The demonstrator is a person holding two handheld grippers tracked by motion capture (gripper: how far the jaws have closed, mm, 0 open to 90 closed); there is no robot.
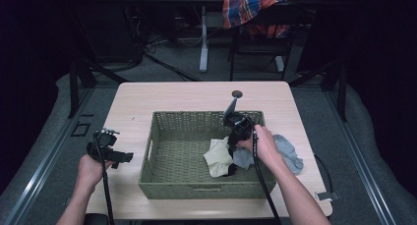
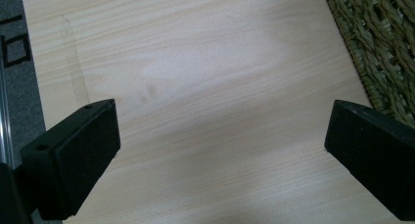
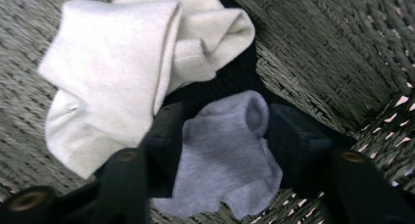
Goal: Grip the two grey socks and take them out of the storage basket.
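Observation:
A woven green basket (image 1: 162,181) stands on the light wood table (image 1: 187,95). A cream sock (image 1: 218,156) (image 3: 112,72) lies in its right half over a black sock (image 3: 235,77). My right gripper (image 1: 235,156) (image 3: 222,136) reaches down into the basket, with a grey sock (image 3: 227,155) (image 1: 242,159) bunched between its jaws and touching both. My left gripper (image 1: 110,154) (image 2: 222,150) hovers over bare table left of the basket, with its jaws wide apart and nothing between them.
A second grey sock (image 1: 290,154) lies on the table just outside the basket's right wall. The basket's woven wall (image 2: 381,48) stands close to the right of my left gripper. A plaid cloth (image 1: 255,9) hangs on a chair beyond the table.

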